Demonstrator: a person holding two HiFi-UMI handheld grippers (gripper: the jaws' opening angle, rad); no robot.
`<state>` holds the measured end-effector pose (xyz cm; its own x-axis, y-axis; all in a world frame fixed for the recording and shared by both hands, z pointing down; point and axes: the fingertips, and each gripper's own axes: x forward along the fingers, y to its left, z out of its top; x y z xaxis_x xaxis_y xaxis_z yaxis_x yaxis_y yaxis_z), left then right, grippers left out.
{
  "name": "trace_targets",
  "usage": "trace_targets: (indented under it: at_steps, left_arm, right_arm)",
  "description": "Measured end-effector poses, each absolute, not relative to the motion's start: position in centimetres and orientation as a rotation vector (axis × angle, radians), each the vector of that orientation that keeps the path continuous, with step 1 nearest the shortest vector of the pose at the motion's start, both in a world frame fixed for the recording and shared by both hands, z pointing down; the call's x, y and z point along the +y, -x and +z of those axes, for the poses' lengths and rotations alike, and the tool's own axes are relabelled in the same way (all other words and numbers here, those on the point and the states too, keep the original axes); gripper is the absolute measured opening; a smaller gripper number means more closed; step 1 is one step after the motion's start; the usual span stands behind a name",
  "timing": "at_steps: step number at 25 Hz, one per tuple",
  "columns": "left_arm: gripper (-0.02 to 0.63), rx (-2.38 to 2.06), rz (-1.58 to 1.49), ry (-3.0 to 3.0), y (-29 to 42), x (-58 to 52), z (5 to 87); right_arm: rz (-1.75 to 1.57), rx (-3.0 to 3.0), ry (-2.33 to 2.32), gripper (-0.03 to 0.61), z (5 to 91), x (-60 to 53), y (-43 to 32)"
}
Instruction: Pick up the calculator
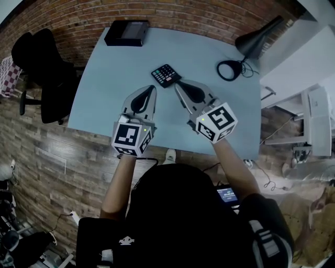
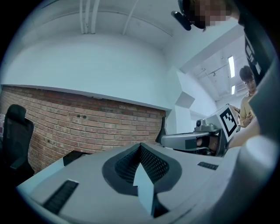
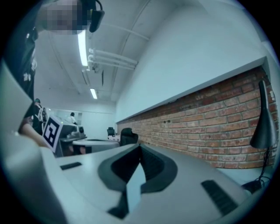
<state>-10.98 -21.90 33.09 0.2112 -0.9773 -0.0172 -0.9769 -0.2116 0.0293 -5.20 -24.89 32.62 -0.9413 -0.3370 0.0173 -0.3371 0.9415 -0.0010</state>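
The black calculator point(image 1: 166, 75) with coloured keys lies flat on the pale blue table point(image 1: 110, 78), just beyond both gripper tips. My left gripper point(image 1: 152, 88) is shut with nothing in it, its tip a short way to the near left of the calculator. The right gripper point(image 1: 178, 85) is shut and empty too, its tip close to the calculator's near right corner. In the left gripper view the jaws point(image 2: 141, 147) meet at a point, and the same shows in the right gripper view point(image 3: 140, 149). Neither gripper view shows the calculator.
A black box point(image 1: 126, 33) sits at the table's far left edge. A black desk lamp point(image 1: 253, 43) with its round base point(image 1: 230, 69) and cable stands at the far right. A black office chair point(image 1: 39, 73) is left of the table, against a brick wall point(image 1: 172, 13).
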Motion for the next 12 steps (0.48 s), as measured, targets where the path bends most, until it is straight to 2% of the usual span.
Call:
trace_targets:
  at_steps: [12]
  left_arm:
    - [0.008,-2.035,-0.009,-2.361,11.5,-25.8,34.2]
  right_arm:
    - [0.056,-3.078,-0.452,-0.009,34.3,-29.5,5.8]
